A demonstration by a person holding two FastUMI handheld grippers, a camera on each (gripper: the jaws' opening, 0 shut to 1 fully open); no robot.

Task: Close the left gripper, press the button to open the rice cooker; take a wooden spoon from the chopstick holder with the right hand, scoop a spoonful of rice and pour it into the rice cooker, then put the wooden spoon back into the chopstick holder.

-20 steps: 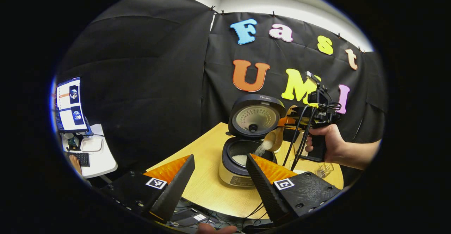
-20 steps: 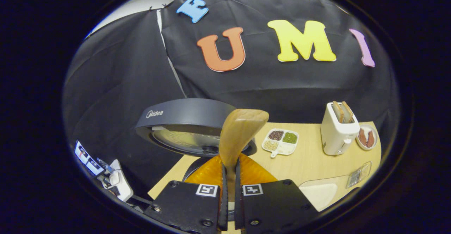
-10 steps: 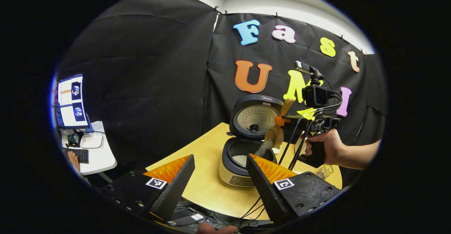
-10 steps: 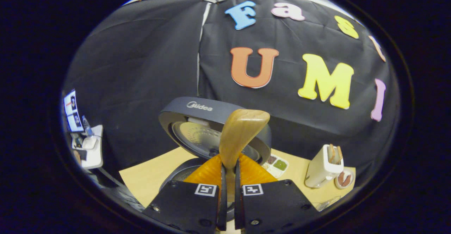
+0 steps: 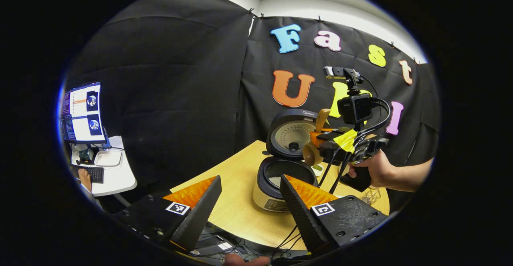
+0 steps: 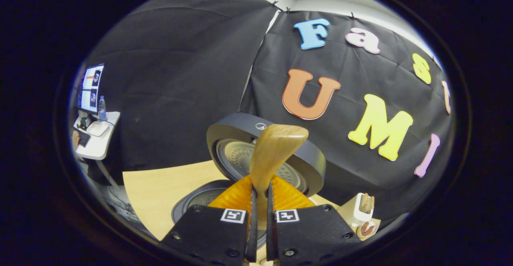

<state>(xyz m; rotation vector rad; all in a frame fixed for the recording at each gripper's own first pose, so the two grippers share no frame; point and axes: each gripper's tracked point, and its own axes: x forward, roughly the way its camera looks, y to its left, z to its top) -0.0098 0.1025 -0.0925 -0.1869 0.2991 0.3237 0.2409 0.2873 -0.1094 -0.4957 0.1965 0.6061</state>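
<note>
The right gripper (image 6: 259, 218) is clamped on the handle of the spoon (image 6: 274, 154), both fingers tight against it, with the bowl standing up ahead of them. In the left gripper view that gripper (image 5: 320, 138) hangs above the right side of the cooker (image 5: 280, 178), the spoon (image 5: 314, 148) beside the raised lid (image 5: 290, 134), and a hand (image 5: 374, 170) grips its handle. The cooker stands open near the table's (image 5: 236, 210) front edge; white rice (image 5: 274, 181) lies in its pot. The left gripper (image 5: 250, 202) is spread wide and holds nothing, low before the table's front edge. A wire holder (image 5: 370, 196) sits at the table's right edge, possibly the chopstick holder. A toaster (image 6: 358, 212) stands toward the table's far right.
</note>
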